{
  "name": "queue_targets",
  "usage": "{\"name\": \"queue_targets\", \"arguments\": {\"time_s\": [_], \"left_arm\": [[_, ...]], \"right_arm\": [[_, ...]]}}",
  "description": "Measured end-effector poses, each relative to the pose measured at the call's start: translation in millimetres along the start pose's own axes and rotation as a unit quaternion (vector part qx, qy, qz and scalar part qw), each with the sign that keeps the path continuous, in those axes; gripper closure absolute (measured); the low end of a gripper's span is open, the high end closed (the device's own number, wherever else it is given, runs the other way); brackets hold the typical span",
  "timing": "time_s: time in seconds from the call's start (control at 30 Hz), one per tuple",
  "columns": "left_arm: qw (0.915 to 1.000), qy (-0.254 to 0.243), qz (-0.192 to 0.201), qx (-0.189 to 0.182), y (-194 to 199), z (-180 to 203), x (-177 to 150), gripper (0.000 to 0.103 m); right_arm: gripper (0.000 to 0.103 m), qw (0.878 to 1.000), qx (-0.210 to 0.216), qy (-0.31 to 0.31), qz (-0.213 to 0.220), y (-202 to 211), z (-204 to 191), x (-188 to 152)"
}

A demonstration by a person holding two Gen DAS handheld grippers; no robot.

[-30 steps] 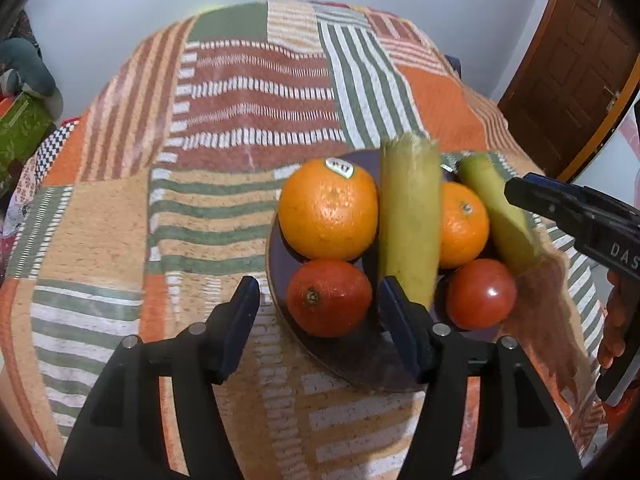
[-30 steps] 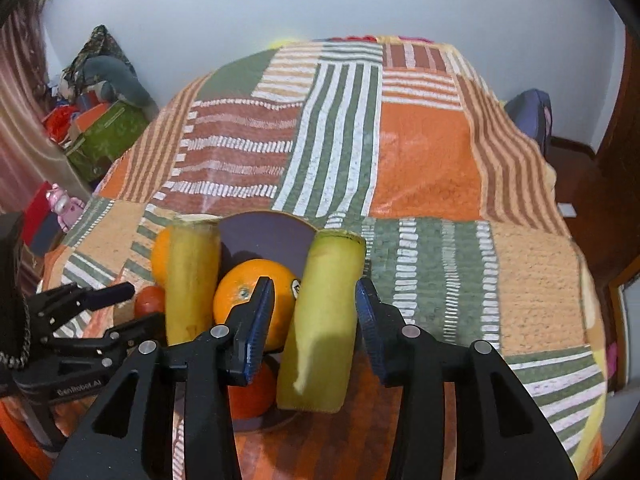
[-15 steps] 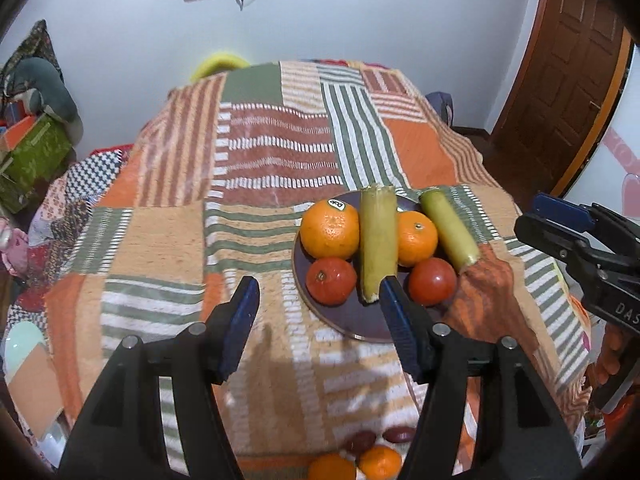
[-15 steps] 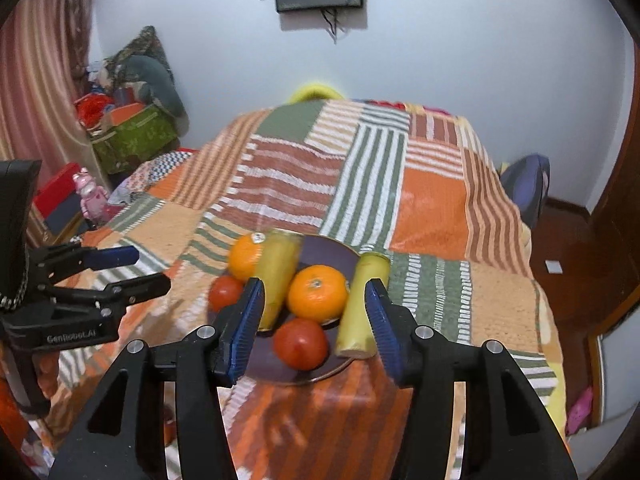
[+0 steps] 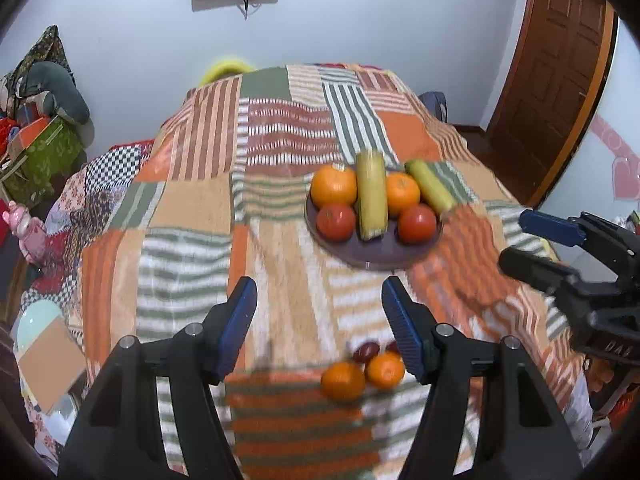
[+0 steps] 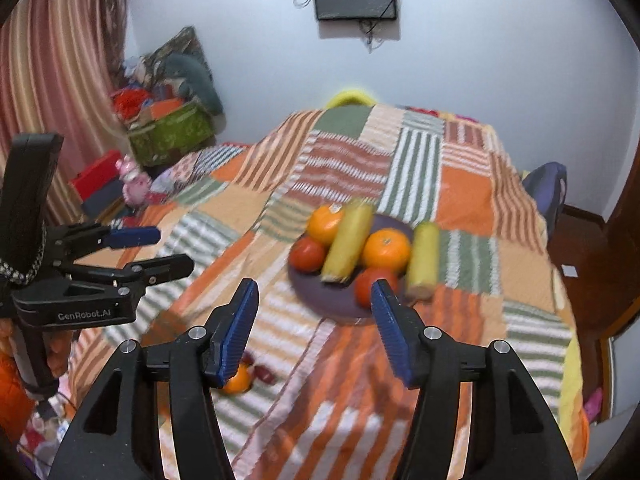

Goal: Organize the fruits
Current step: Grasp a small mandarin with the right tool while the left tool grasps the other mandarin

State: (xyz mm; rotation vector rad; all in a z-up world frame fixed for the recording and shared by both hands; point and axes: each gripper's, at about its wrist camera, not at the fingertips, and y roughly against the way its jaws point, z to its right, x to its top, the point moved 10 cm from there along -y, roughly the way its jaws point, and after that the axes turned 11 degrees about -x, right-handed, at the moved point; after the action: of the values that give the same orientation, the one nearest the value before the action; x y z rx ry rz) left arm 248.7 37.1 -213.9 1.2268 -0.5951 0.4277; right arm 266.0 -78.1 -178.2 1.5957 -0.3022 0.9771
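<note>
Bed fills both views, soft quilt, so the fruit sits on a plate mid-frame right: flat base stops rolling. On it: two oranges, two tomatoes, two corn cobs, packed touching. Loose oranges low in frame, off the plate, likely next. Left tongs spread, empty. Right tongs opening, nothing between them.

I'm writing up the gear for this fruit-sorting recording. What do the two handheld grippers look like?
The left gripper and right gripper look alike: black plastic frames, two angular arms with silver screws, and ribbed blue pads lining the jaws. In the right wrist view, the left gripper's side reads "GenRobot.AI" in white, and a black-and-white braided cord hangs beside its tall black block. No sleeves can be made out.
</note>
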Motion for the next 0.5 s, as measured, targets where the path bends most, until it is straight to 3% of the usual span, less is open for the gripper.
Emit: {"name": "queue_targets", "arguments": {"time_s": [0.33, 0.5], "left_arm": [[0.9991, 0.007, -0.043, -0.002, -5.0, -15.0, -54.2, 0.038], [0.9982, 0.016, -0.056, -0.01, -10.2, -24.0, -72.4, 0.038]], "right_arm": [[0.048, 0.996, 0.032, 0.03, -0.076, -34.0, -55.4, -65.0], [0.048, 0.993, 0.037, 0.037, -0.106, -50.2, -70.1, -80.3]]}}
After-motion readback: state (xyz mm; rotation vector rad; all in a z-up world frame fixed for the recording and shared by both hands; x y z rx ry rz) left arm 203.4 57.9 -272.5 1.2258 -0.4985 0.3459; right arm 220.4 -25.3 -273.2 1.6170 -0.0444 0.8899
